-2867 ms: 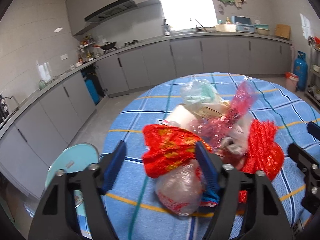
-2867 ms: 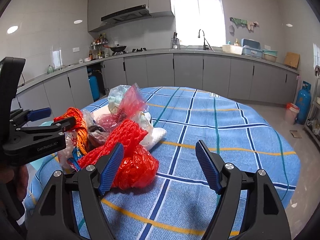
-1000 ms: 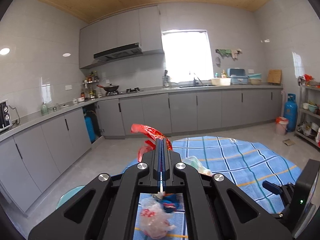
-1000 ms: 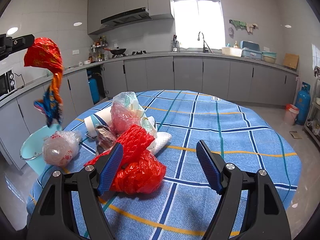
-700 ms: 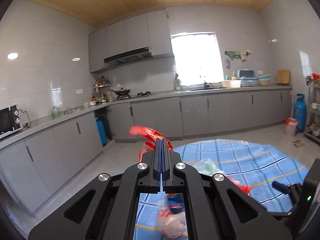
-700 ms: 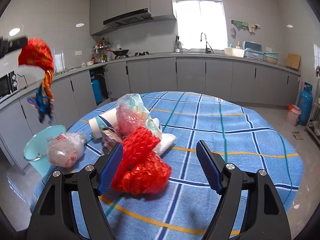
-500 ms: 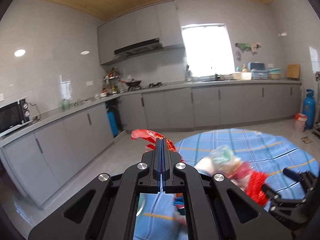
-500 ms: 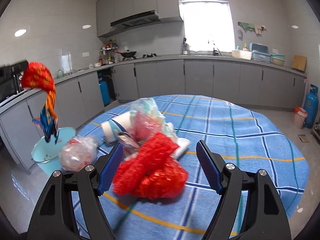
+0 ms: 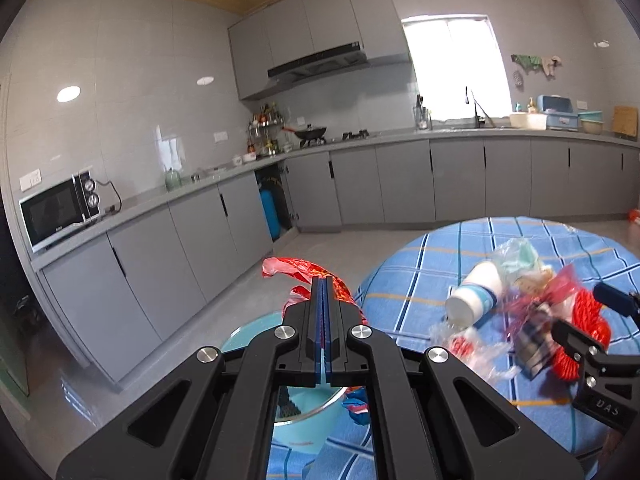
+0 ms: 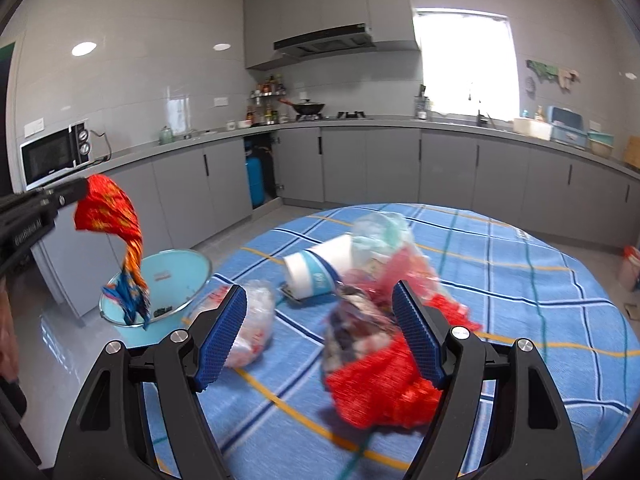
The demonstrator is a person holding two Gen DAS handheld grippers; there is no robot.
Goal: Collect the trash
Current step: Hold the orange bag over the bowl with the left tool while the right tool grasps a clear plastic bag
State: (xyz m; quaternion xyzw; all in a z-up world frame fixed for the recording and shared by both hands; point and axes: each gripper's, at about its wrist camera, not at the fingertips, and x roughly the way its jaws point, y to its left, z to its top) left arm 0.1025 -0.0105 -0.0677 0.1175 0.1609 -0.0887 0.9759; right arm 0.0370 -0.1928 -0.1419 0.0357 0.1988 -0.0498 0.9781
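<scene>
My left gripper has its fingers pressed together on a crinkled red foil wrapper; seen from the right wrist view, the wrapper hangs from the fingertips in a twisted tail, red and orange above, blue at the lower end. That tail dangles over a pale turquoise plastic bin standing on the floor just beside the table edge; small dark bits lie in its bottom.

My right gripper has its ribbed blue fingers well apart, nothing between the pads, pointed at the trash heap.

Heap on the table, partly motion-blurred:
- red mesh netting, coarse, bunched, nearest me
- white paper cup with blue band, lying on its side, mouth toward the bin
- clear crumpled plastic bag with red print, set a little apart to the left
- translucent bags, pinkish and greenish, piled behind the cup; contents too blurred to tell

Table is round, covered by a blue cloth checked with white, dark blue, green and orange lines. Room: kitchen, glossy grey floor, grey handleless cabinets along two walls, pale tiled walls, wood-slat ceiling, bright window over the sink, range hood, wok on the hob, microwave on the counter at left
</scene>
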